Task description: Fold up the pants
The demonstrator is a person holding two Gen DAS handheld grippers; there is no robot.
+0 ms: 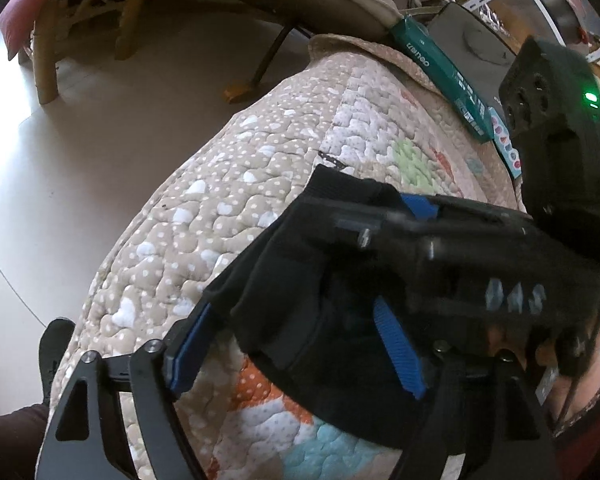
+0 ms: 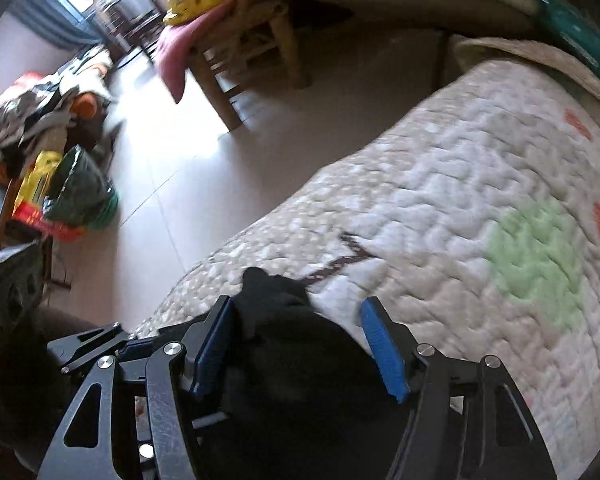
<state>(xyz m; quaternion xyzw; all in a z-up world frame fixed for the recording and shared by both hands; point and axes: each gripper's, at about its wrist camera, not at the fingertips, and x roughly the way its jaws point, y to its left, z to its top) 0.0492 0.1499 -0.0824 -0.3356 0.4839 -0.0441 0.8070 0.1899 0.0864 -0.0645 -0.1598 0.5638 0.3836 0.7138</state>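
The black pants (image 1: 320,360) lie bunched on a quilted, heart-patterned cover (image 1: 220,180) near its left edge. My left gripper (image 1: 294,304) straddles them, jaws wide. Its blue pads (image 1: 188,352) stand at the cloth's sides without pinching it. My right gripper comes in from the right just above, one blue pad (image 1: 418,205) showing over the far corner of the pants. In the right wrist view my right gripper (image 2: 296,302) points steeply down over the pants (image 2: 284,360). The cloth sits between its open fingers, with a strip of quilt (image 2: 460,160) showing beside the right pad (image 2: 384,352).
The quilt's edge drops to a pale tiled floor (image 1: 60,200) on the left. A wooden chair (image 1: 80,20) with pink cloth stands beyond. A teal box (image 1: 440,72) and a dark flat device (image 1: 472,40) lie at the quilt's far end. Bags and clutter (image 2: 80,196) sit on the floor.
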